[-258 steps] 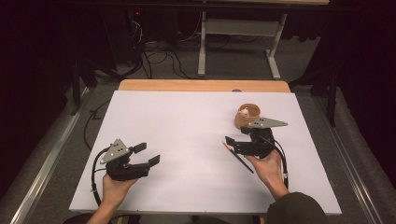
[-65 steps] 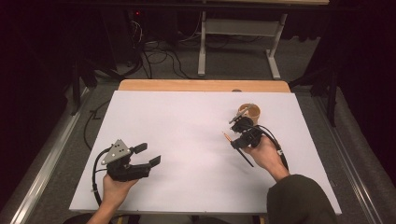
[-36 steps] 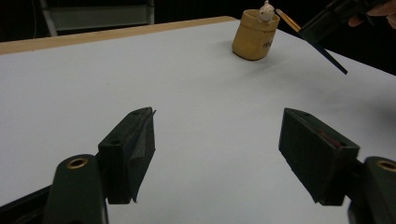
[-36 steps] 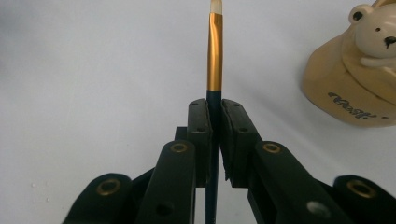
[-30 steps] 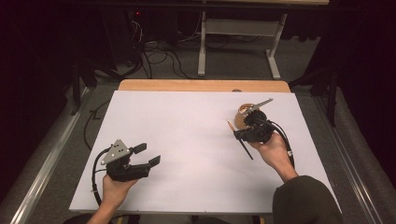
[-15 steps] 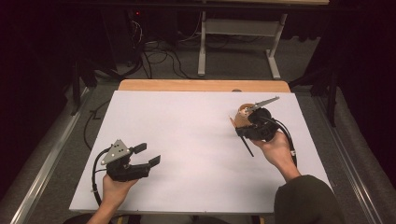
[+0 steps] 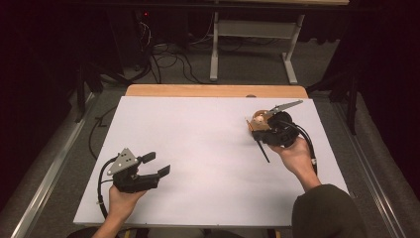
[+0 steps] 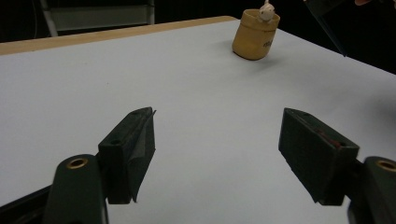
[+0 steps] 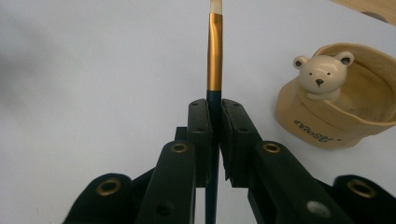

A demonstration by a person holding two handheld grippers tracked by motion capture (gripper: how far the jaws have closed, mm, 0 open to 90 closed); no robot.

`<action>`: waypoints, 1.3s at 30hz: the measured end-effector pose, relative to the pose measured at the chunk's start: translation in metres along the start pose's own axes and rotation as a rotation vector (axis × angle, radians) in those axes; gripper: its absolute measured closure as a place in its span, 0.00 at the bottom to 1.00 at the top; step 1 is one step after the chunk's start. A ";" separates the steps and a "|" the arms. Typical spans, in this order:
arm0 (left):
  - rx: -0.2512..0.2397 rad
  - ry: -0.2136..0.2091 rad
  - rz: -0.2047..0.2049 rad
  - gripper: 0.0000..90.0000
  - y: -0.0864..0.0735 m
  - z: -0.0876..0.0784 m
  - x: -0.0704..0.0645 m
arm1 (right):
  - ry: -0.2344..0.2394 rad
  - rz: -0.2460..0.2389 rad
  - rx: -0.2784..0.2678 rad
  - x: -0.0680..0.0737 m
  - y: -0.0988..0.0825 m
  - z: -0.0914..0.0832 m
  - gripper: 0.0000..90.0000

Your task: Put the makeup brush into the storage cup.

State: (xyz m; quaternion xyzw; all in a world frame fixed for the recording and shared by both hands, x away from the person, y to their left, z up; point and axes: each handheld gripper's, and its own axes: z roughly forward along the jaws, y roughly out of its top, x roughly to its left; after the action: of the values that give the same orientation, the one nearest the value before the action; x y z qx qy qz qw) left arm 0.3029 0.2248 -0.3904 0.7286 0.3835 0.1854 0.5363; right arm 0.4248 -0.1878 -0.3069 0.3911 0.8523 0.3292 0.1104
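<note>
1. The right gripper [image 9: 214, 116] has its jaws clenched on a thin paintbrush [image 9: 214, 56]. The dark handle is pinched between them, and the gold ferrule and pale bristle tip stick out straight ahead, towards twelve o'clock in the right gripper view.
2. The bear pot [image 9: 334, 95], a tan cup with a small bear figure on its rim, stands on the white worktop [image 9: 93, 70] at about two o'clock from the brush tip, near but apart from it.
3. So the brush's long axis runs past the pot's left side rather than into its mouth. My guess is the hand must swing the tip over towards two o'clock and tilt it down to drop it in.
4. In the high view, the right gripper [image 7: 267, 130] sits just beside the bear pot [image 7: 259, 119] at the far right of the worktop, the handle end trailing towards six o'clock.
5. The left gripper [image 7: 156, 164] rests well apart at near left, jaws released and holding nothing. The right hand is clearly the nearer.
</note>
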 end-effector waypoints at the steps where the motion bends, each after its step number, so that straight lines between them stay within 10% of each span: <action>1: 0.000 0.000 0.000 0.30 0.000 0.000 0.000 | -0.001 0.001 -0.005 0.000 0.000 0.000 0.94; 39: 0.005 -0.003 -0.001 0.31 0.000 0.001 0.000 | -0.034 0.003 -0.138 -0.015 0.014 -0.016 0.94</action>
State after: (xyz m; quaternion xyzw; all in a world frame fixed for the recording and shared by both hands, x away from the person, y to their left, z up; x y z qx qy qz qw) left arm 0.3037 0.2241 -0.3910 0.7301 0.3835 0.1829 0.5351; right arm 0.4362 -0.1999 -0.2867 0.3895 0.8250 0.3805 0.1512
